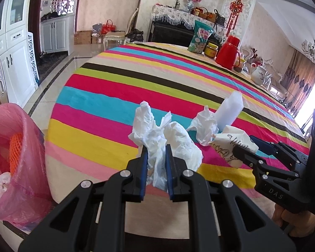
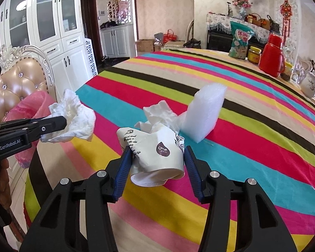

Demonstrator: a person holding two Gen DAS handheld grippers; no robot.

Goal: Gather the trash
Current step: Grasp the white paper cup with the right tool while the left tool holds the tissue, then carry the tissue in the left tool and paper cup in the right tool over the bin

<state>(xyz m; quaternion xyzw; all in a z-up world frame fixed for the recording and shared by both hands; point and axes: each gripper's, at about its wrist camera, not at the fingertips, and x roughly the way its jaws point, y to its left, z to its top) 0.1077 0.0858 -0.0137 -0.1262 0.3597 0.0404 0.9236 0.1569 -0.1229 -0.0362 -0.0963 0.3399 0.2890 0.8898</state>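
My left gripper (image 1: pixel 156 149) is shut on a crumpled white tissue (image 1: pixel 157 134) and holds it above the striped tablecloth; it also shows in the right wrist view (image 2: pixel 73 117). My right gripper (image 2: pixel 157 149) is closed around a crushed paper cup (image 2: pixel 155 153) with printed writing, its pads touching both sides. The cup also shows in the left wrist view (image 1: pixel 233 145). A second crumpled tissue (image 1: pixel 204 126) and a white foam block (image 1: pixel 231 109) lie on the table just beyond. A bin with a pink bag (image 1: pixel 12 151) stands left of the table.
The striped tablecloth (image 1: pixel 119 84) covers a large round table. At its far side stand a snack bag (image 1: pixel 201 37), a jar (image 1: pixel 211 50), a red thermos (image 1: pixel 229 52) and a white teapot (image 1: pixel 259 74). A padded chair (image 2: pixel 21 84) stands behind the bin.
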